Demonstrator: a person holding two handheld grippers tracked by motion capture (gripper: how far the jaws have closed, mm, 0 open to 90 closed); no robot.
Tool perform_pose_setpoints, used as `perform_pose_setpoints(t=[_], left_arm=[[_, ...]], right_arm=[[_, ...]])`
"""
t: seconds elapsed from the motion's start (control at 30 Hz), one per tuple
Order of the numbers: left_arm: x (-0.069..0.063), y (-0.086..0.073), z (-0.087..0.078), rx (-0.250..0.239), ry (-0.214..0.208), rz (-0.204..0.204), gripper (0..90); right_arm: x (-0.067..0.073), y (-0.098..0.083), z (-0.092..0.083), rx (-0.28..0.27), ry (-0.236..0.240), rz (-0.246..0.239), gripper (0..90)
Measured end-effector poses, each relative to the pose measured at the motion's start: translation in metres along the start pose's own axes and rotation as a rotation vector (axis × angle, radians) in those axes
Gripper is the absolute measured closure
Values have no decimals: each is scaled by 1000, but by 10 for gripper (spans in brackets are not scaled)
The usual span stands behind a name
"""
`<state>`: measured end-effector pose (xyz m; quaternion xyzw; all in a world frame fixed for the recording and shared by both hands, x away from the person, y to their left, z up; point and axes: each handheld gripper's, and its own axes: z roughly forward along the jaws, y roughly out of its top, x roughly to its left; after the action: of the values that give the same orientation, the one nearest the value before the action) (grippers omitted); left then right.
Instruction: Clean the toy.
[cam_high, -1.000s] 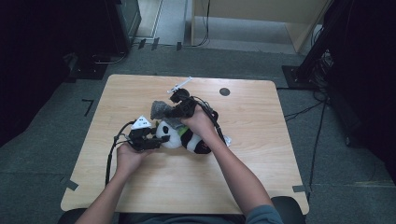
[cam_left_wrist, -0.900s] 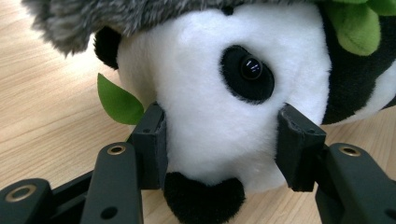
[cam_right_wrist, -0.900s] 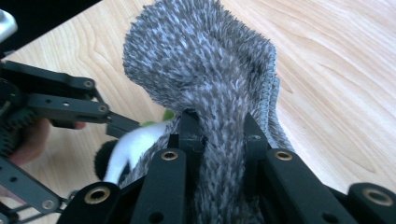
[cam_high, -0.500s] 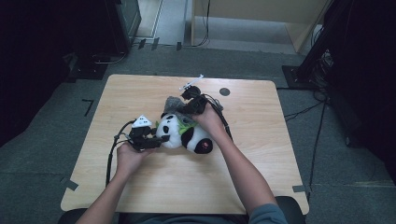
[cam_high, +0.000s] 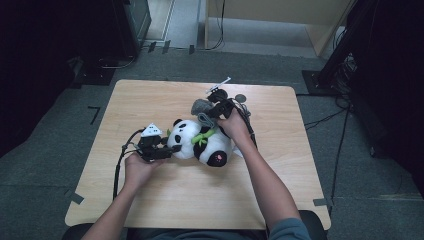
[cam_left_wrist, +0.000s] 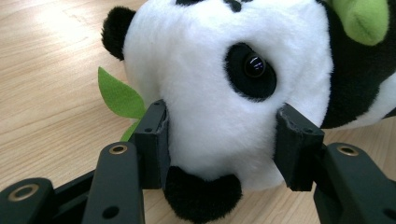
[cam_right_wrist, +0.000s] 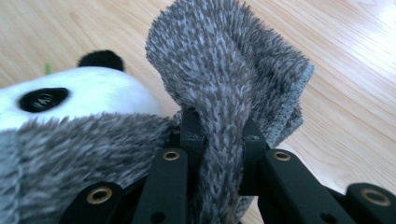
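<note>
Left gripper (cam_left_wrist: 219, 140): clamps the plush panda's (cam_high: 197, 142) head from both sides, pinning it on the table (cam_high: 150, 100).
Right gripper (cam_right_wrist: 219, 126): pinched on a grey fleece cloth (cam_right_wrist: 224, 70), lifted over the panda, likely to drape it.
Panda: lying mid-table between both hands.

My left gripper (cam_high: 167, 150) gripped with jaws partly spread, forearm angled in; my right gripper (cam_high: 212, 116) pinched nearly closed, arm extended
</note>
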<state>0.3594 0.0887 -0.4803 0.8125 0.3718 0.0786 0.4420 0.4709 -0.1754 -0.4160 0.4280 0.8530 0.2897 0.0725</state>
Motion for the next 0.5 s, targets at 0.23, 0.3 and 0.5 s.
perform_pose_setpoints(t=[0.23, 0.3, 0.5], left_arm=[[0, -1, 0, 0, 2, -1, 452], [0, -1, 0, -2, 2, 0, 452], [1, -1, 0, -8, -7, -5, 450]], right_arm=[[-26, -11, -9, 1, -11, 67, 789], [-29, -12, -10, 0, -6, 79, 789], [-40, -15, -25, -56, -35, 93, 788]])
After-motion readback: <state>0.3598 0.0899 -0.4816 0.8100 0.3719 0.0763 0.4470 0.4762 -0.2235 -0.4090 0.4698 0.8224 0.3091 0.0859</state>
